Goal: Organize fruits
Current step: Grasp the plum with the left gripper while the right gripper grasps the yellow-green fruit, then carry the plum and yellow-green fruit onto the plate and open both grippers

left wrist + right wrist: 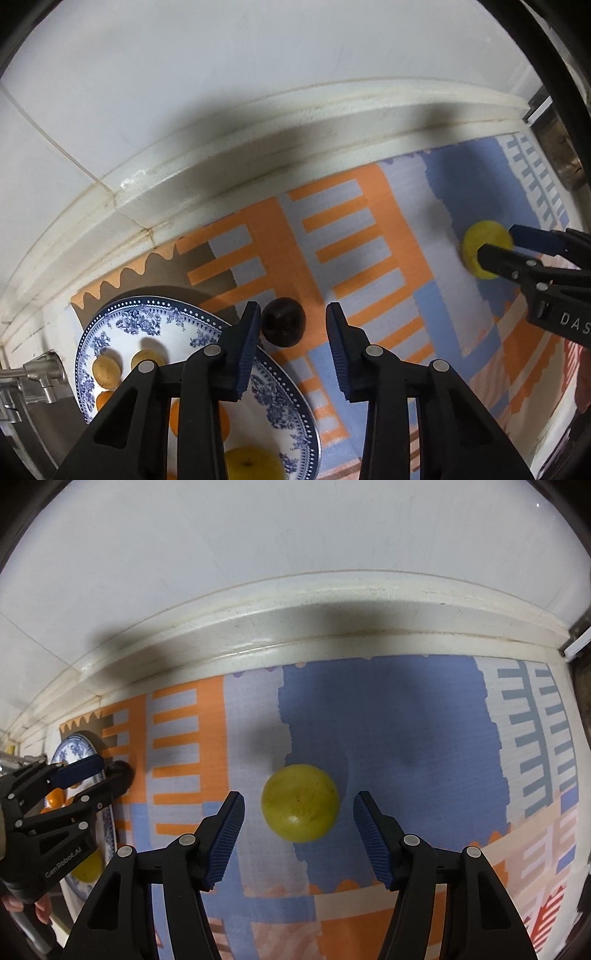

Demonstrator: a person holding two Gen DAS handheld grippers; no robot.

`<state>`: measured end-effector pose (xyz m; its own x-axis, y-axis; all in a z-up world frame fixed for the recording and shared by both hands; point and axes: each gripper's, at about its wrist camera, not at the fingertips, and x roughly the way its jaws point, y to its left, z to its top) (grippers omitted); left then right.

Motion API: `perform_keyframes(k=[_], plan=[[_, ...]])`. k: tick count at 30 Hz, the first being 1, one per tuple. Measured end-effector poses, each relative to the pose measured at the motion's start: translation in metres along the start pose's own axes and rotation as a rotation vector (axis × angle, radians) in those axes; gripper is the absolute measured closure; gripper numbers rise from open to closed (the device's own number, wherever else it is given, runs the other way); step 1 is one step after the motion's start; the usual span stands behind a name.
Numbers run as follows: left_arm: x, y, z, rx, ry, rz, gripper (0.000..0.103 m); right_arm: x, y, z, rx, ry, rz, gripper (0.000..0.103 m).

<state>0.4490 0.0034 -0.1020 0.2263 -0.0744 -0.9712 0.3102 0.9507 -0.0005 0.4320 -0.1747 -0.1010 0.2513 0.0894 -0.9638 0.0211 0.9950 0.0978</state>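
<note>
At the far left, my plate [122, 314], blue-and-white patterned, sits on the patterned cloth [332, 229] that covers the surface, and it already carries fruit: two small tan fruits [107, 369], some orange fruits [175, 421] partly hidden behind my own fingers, and a larger yellow fruit [253, 463] at the near edge. I judge that portion of the sorting complete. Immediately to the right of the plate's rim lies a dark round fruit [283, 322], resting on the cloth and not on the plate; whether it touches the rim I cannot tell. My left hand-held gripper [291, 347] is released, jaws spread, with the dark fruit close against the left pad and off-centre in the gap, no contact confirmed. I assess this item as outstanding: the approach needs a small shift left before closing. Further right, well apart from the plate, a yellow-green round fruit [300, 802] rests on a blue patch of the cloth. My right hand-held gripper [298, 843] is likewise released, jaws wide, the fruit centred ahead between the pads but touched by neither. This item is also outstanding. In summary of condition: several fruits are gathered on the plate, two remain loose on the cloth, each with an unclenched gripper lined up on it. Both are round and liable to roll if nudged by one pad first. No further loose fruit is visible in either view.
</note>
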Motion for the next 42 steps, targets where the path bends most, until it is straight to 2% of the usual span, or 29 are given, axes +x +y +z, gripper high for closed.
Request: perform_keyframes(k=[6,14,24,35,42], plan=[[0.013,-0.004,0.001,0.006,0.025,0.031,0.072,0.012,0.003,-0.001,-0.004,0.024,-0.003,0.051],[0.013,-0.006,-0.001,-0.007,0.014,0.028,0.076,0.019,0.003,-0.002,-0.007,0.024,0.001,0.052],[-0.025,0.004,-0.02,-0.018,-0.087,-0.017,0.076,-0.001,0.009,-0.013,-0.049,-0.045,0.03,0.053],[-0.086,0.022,-0.06,-0.068,-0.215,-0.018,0.076,-0.048,0.044,-0.031,-0.173,-0.158,0.078,0.053],[-0.106,0.047,-0.079,-0.116,-0.29,-0.013,0.076,-0.067,0.08,-0.045,-0.234,-0.225,0.12,0.053]])
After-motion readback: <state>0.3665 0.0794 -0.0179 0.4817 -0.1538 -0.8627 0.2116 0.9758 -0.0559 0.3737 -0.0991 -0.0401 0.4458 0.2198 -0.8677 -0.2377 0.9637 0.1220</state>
